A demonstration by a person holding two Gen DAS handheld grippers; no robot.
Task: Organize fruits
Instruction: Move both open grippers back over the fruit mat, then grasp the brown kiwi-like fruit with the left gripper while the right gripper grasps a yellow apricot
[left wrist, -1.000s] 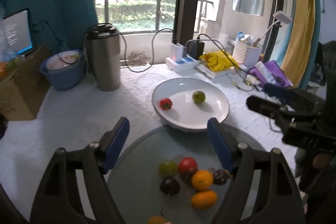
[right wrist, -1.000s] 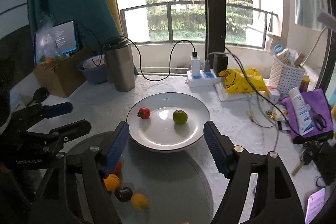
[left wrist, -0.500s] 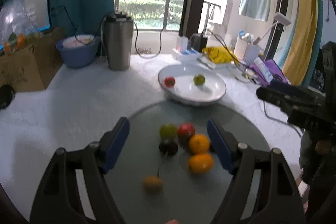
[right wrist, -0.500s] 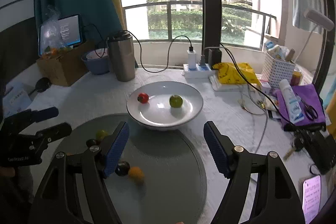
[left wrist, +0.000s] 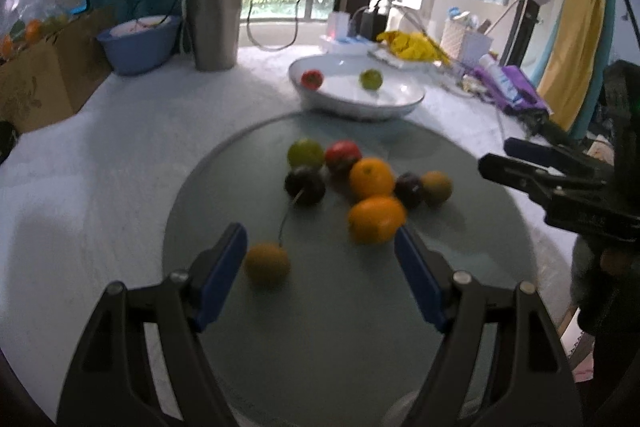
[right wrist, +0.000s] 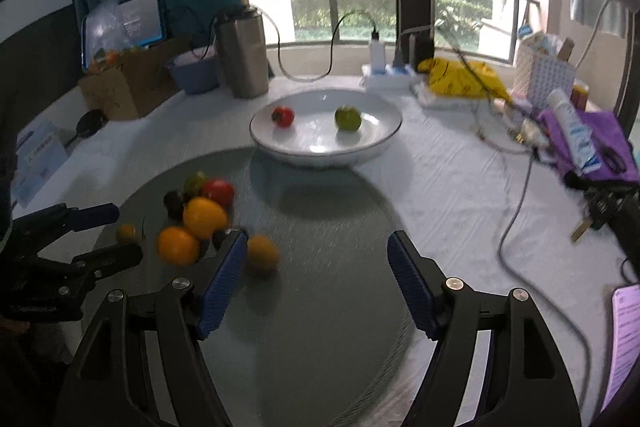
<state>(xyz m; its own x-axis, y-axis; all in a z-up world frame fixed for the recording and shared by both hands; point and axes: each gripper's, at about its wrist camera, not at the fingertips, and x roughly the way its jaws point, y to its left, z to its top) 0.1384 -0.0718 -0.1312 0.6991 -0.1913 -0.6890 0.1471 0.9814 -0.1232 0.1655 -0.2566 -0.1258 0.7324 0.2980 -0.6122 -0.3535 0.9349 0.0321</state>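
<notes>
While both tools hang level over the round glass mat (left wrist: 472,247), the left gripper (left wrist: 320,267) has its blue pads spread wide with nothing between them, its tips low at 6 o'clock in its own view, and a small yellow-orange fruit (left wrist: 267,263) lies just beside its left pad. The right gripper (right wrist: 314,269) is likewise wide apart and holds nothing; another small orange-yellow fruit (right wrist: 262,254) sits just beside its left pad. Eight loose fruits lie on the mat in the left wrist view: two oranges (left wrist: 372,178), a green one (left wrist: 305,153), a red one (left wrist: 342,155), two dark ones (left wrist: 305,184), and two small yellowish ones, though blur makes the dark pair hard to identify. At 12 o'clock from the cluster stands one white plate (right wrist: 384,143) touching the mat's far edge, holding two fruits well apart: a red tomato (right wrist: 283,116) and a green fruit (right wrist: 348,118).
</notes>
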